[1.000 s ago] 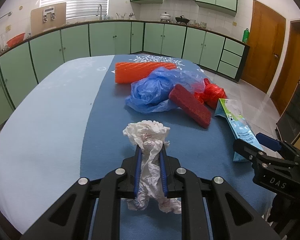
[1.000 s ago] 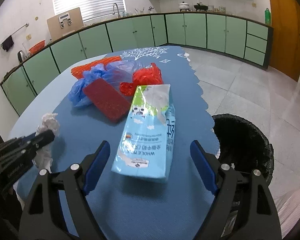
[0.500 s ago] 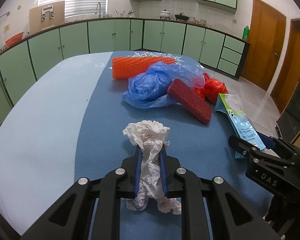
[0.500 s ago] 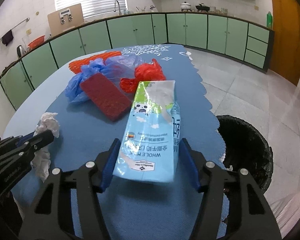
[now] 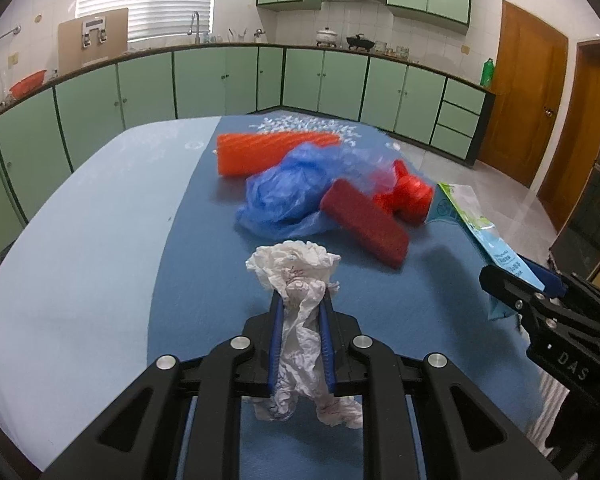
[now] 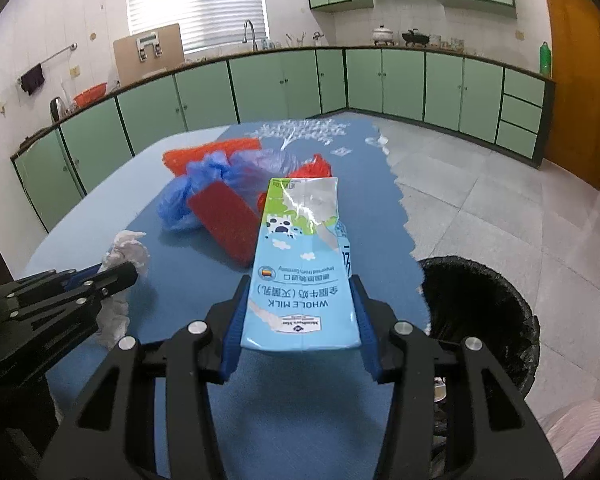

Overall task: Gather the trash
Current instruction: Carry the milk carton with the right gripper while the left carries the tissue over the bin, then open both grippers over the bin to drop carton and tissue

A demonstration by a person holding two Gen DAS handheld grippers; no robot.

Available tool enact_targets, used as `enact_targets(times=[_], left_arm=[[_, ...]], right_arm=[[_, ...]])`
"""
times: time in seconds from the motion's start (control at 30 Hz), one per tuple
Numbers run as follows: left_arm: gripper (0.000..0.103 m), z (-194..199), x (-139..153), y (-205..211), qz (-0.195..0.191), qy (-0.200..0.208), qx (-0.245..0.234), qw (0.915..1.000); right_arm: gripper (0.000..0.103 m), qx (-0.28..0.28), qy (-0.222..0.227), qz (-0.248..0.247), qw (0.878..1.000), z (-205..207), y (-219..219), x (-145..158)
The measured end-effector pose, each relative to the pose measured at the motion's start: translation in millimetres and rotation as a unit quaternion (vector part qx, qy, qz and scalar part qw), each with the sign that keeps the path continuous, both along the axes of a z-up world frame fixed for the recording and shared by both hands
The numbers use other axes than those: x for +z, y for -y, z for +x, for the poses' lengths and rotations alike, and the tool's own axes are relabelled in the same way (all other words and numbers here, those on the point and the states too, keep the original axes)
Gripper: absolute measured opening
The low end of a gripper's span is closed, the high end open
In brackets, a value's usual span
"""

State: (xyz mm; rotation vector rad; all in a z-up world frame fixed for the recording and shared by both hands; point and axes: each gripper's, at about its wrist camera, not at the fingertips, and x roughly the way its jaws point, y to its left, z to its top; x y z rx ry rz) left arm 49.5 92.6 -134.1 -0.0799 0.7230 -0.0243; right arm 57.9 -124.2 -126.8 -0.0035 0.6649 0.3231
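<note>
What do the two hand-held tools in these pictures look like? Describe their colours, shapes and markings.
Both are matte black plastic frames with triangular cut-outs and round silver bolt heads. Each ends in two straight fingers lined with blue pads. The left tool and the right tool look alike. White "DAS" lettering marks the right tool's side in the left wrist view. No cables show. A pale striped sleeve shows at the lower right.

Each tool is matte black plastic with triangular cut-outs, silver screw heads and blue pads: the left tool (image 5: 300,300), the right tool (image 6: 300,292) lettered "DAS". Near right, perhaps a pale striped sleeve (image 6: 572,424).
</note>
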Motion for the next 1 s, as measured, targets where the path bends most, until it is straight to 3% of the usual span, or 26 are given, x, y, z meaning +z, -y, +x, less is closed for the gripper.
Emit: enact_targets(times=[0.3, 0.6, 1.0], left_arm=[[0.017, 7.0, 34.3, 35.4, -0.01, 0.04, -0.047, 0.9981], [0.017, 41.7, 57.4, 110.5, -0.029, 0.061, -0.131, 0.989], [0.017, 105.6, 44.4, 216.2, -0.045, 0.047, -0.219, 0.9736]], right_arm=[[0.046, -0.04, 0.029, 0.027, 0.998, -2.6, 36.9, 26.7], [0.046, -0.116, 0.055, 0.018, 0.992, 12.9, 108.8, 44.2], [0.046, -0.2, 0.008, 0.018, 0.98, 51.6, 198.8, 1.8]])
